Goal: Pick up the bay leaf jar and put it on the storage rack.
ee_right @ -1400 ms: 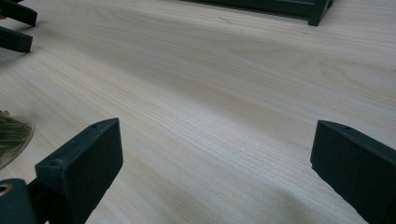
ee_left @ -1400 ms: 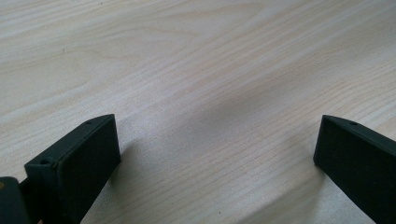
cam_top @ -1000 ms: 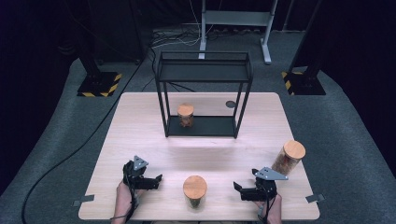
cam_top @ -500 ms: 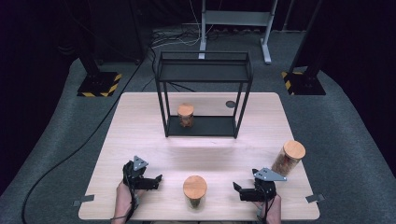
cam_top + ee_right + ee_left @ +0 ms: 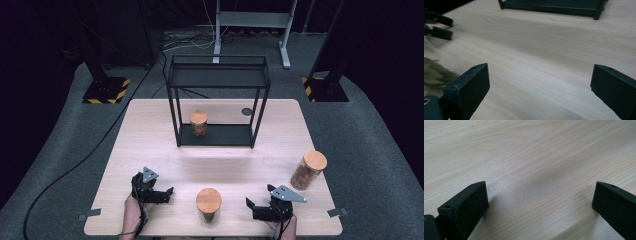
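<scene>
A jar with a cork lid (image 5: 208, 204) stands near the table's front edge, between my two grippers. My left gripper (image 5: 168, 193) lies on the table to its left, pointing right at it, open. My right gripper (image 5: 250, 206) lies to the jar's right, pointing left, open too. In the left gripper view, the left gripper (image 5: 540, 200) has its jaws wide apart over bare wood. In the right gripper view, the right gripper (image 5: 539, 85) is also spread wide, with the jar (image 5: 435, 73) blurred at the left and the other gripper (image 5: 439, 25) beyond it.
A black metal rack (image 5: 218, 82) stands at the back of the wooden table (image 5: 150, 130), with a small cork-lidded jar (image 5: 199, 123) on its lower shelf. A taller jar (image 5: 308, 170) stands near the right edge. A small dark disc (image 5: 246, 112) lies beside the rack.
</scene>
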